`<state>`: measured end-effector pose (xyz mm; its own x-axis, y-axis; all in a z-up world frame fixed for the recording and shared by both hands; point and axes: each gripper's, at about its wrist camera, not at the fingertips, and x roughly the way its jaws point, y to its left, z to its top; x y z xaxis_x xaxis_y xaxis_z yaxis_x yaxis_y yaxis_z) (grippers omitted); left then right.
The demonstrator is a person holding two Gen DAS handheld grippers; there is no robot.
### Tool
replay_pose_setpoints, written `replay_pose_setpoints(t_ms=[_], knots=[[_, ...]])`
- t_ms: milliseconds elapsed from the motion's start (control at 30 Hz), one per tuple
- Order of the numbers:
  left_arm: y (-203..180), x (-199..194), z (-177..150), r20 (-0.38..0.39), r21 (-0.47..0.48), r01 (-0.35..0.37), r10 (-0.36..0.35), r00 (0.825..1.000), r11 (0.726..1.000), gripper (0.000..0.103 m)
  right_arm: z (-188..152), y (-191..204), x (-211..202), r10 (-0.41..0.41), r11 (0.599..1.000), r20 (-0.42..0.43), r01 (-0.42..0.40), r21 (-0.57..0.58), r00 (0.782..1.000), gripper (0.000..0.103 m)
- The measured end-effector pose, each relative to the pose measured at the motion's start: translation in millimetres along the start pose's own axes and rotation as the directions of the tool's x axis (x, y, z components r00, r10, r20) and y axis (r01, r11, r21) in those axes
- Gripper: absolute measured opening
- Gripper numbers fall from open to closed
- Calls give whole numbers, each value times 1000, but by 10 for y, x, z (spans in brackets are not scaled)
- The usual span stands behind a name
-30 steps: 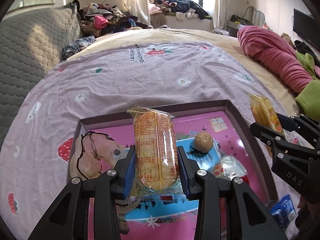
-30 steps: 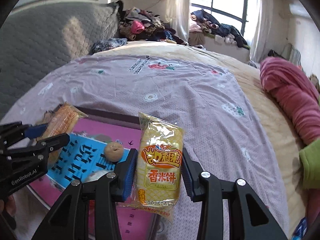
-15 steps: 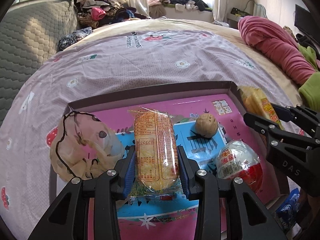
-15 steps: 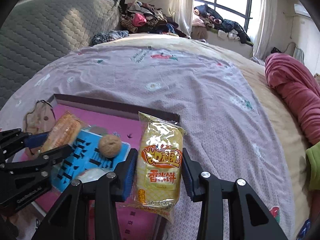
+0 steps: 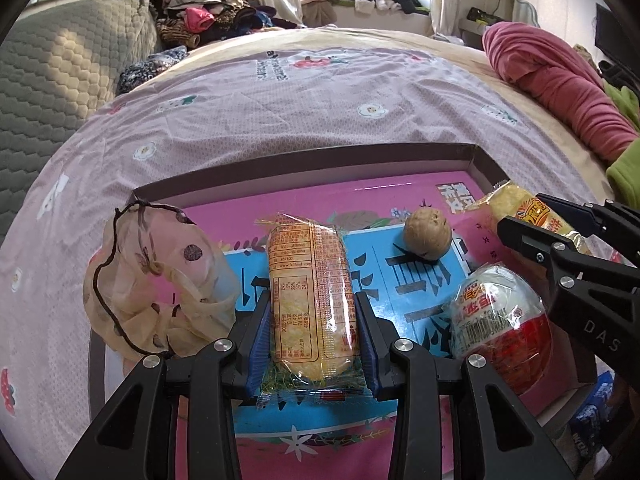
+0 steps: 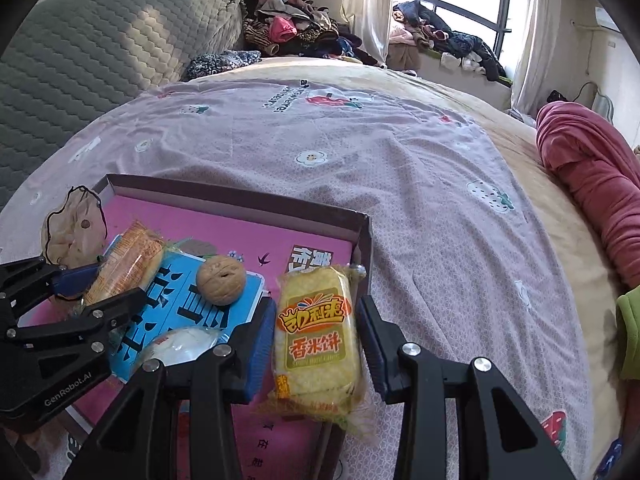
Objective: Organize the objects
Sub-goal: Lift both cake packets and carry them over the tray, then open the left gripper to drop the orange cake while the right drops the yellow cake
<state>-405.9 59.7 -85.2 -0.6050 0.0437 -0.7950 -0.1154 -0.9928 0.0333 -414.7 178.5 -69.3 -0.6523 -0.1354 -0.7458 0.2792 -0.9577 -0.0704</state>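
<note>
My left gripper [image 5: 312,320] is shut on an orange rice cracker packet [image 5: 310,300], held over the pink box lid [image 5: 304,166] on the bed. My right gripper [image 6: 316,332] is shut on a yellow rice cracker packet [image 6: 316,332], held over the lid's right wall [image 6: 366,240]. It also shows at the right of the left wrist view [image 5: 532,216]. In the lid lie a walnut [image 5: 427,233], a wrapped red and white egg toy [image 5: 500,320] and a sheer drawstring pouch [image 5: 152,280].
The lid rests on a lilac bedsheet [image 5: 320,112]. A grey padded headboard [image 5: 52,72] stands at left. A red blanket [image 5: 560,84] lies at right. Clothes [image 5: 216,24] are piled at the back. A blue packet [image 5: 592,412] lies by the lid's near right corner.
Both grippers have moved forward and lower over the lid with their packets still held. The egg toy and the pouch now show larger and nearer.
</note>
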Motion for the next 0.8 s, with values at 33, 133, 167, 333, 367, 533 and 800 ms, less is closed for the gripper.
replay_pose_setpoints(t_ms=[33, 133, 167, 333, 367, 533, 800], knots=[[-2, -2, 0, 2, 0, 0, 0, 1000, 1000, 40, 1, -7, -1, 2, 1000, 1, -2, 3, 1000, 42], [3, 1, 1, 1, -1, 2, -2, 1000, 1000, 40, -2, -24, -4, 12, 1000, 2, -12, 11, 1000, 42], [2, 1, -1, 1, 0, 0, 0, 1000, 1000, 40, -3, -26, -6, 15, 1000, 2, -15, 15, 1000, 42], [2, -7, -17, -2, 2, -8, 8, 1000, 1000, 42, -5, -35, -14, 25, 999, 0, -25, 25, 1000, 42], [3, -4, -18, -3, 4, -9, 9, 1000, 1000, 42, -5, -31, -14, 27, 999, 0, -27, 24, 1000, 42], [27, 9, -33, -8, 1, -16, 16, 1000, 1000, 46, -1, -17, -17, 28, 999, 0, -28, 24, 1000, 42], [43, 13, -30, -9, 0, -19, 19, 1000, 1000, 56, 7, -40, -19, 40, 999, 0, -40, 36, 999, 42]])
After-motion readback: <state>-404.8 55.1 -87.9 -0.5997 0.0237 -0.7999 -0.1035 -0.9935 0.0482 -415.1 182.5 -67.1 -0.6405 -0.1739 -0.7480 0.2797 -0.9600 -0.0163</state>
